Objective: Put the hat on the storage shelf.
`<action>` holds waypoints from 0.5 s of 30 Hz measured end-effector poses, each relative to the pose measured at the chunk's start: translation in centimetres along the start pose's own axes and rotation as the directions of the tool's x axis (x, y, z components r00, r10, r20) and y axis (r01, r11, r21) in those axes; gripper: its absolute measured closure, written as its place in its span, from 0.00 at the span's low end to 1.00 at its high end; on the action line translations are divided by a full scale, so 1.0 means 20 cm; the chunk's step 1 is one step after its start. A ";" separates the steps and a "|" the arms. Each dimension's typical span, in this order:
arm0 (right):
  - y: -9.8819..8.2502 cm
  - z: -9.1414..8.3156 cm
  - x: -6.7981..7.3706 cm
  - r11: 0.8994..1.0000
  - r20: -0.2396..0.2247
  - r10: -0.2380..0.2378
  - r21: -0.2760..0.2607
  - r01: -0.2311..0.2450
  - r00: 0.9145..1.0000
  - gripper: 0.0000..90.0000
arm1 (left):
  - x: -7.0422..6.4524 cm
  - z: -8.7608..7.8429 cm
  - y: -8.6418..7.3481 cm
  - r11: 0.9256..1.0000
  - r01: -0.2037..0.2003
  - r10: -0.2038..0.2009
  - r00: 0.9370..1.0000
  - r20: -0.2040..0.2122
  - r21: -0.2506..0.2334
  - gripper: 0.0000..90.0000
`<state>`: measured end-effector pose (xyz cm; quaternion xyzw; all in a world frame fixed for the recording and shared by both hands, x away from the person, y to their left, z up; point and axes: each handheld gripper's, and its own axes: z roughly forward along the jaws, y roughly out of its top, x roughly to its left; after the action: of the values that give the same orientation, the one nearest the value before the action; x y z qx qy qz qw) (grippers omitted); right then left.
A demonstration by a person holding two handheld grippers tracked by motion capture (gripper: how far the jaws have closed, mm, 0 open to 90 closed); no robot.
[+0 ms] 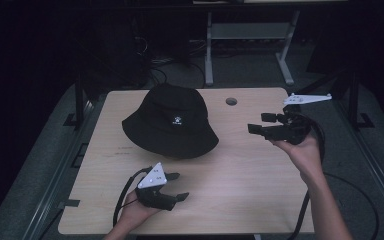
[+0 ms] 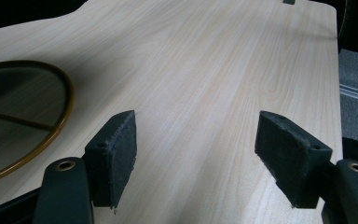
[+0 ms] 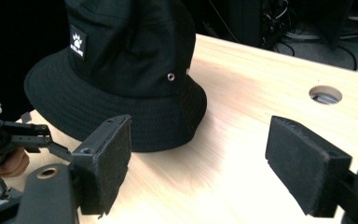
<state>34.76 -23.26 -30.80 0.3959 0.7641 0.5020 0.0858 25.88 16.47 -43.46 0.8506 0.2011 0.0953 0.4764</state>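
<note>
a: start with the left gripper [image 1: 176, 185]. what's it doing?

b: it sits low over the near edge of the table [image 1: 250, 200], held in the person's left hand [image 1: 135, 212]. its jaws stand wide apart with nothing between them, just bare wood grain in the left gripper view.

a: and the right gripper [image 1: 260, 123]?

b: held up in the right hand [image 1: 305, 150] over the right side of the table, tipped on its side, aimed left toward the hat. its jaws are spread wide too, and they grip nothing. in the right gripper view the pads [image 3: 109, 163] frame empty tabletop, with the hat's brim just beyond the left pad.

a: so where's the hat exactly?

b: the black bucket hat [image 1: 172, 122] rests crown up on the far-middle part of the table, brim flat on the wood. a small white logo patch [image 1: 177, 120] faces the person. it lies between the two grippers, apart from both; neither touches it.

a: anything else around?

b: a round cable hole [image 1: 231, 101] in the tabletop, just right of the hat.
</note>
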 end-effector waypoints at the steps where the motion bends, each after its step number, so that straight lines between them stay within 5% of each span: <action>1: -0.01 0.00 0.00 1.000 0.003 0.004 -0.001 -0.004 1.000 0.24 | 0.00 0.00 0.00 1.000 0.000 0.000 1.000 0.000 0.000 0.32; 15: -0.17 -0.03 -0.04 0.999 0.013 0.043 0.012 -0.043 0.999 0.23 | 0.00 0.00 0.00 1.000 -0.002 0.002 1.000 0.000 0.002 0.32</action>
<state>33.24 -24.84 -33.49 0.4160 0.7579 0.4966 0.0773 25.79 16.41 -43.54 0.8513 0.2002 0.0956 0.4754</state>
